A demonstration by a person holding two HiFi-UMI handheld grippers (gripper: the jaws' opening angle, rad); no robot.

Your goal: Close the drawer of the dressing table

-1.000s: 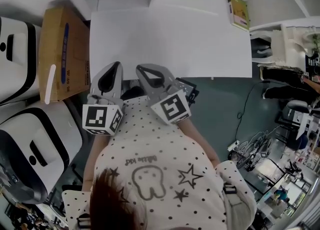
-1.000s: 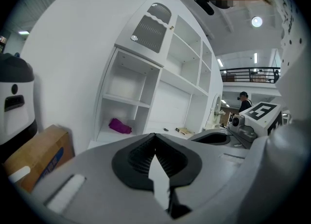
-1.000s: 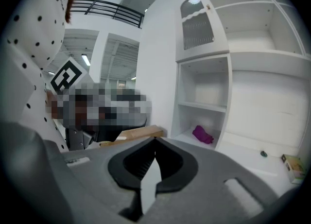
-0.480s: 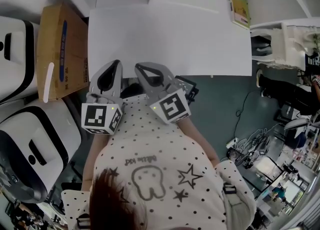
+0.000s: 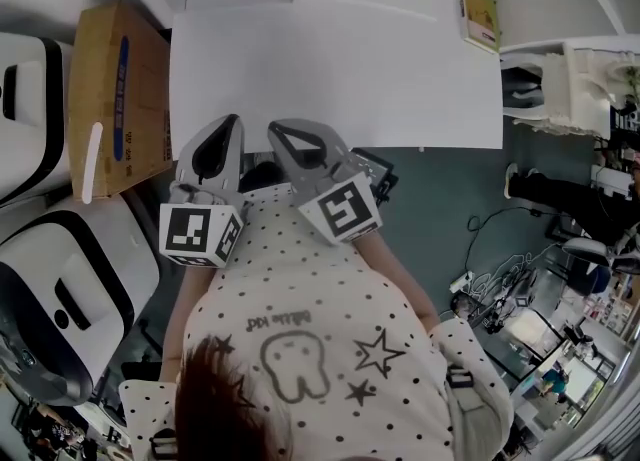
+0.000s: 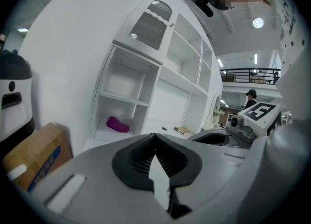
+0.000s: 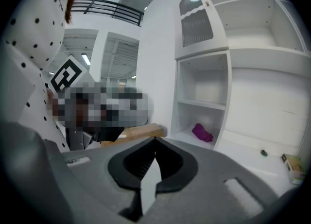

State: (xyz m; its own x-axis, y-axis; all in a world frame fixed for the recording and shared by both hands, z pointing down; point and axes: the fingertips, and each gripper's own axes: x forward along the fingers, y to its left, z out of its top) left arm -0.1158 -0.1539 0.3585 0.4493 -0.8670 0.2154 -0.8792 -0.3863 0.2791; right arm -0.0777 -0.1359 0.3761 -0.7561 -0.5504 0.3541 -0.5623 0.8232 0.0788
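Looking down in the head view, the white dressing table [image 5: 340, 69] is seen with its front edge running straight. No pulled-out drawer is made out, and anything below that edge is hidden by the person's torso [image 5: 320, 329]. The left gripper [image 5: 232, 127] and right gripper [image 5: 278, 131] are held side by side at the left part of the edge, near a cardboard box [image 5: 115, 99].

In the left gripper view, the jaws are clenched tip to tip with nothing between them. A purple cloth [image 6: 117, 124] is noted on a low shelf beyond.

In the right gripper view, the jaws are likewise pressed together, empty.

Judgement: the drawer is probably pushed home, or nearly so, but this cannot be confirmed from these views.
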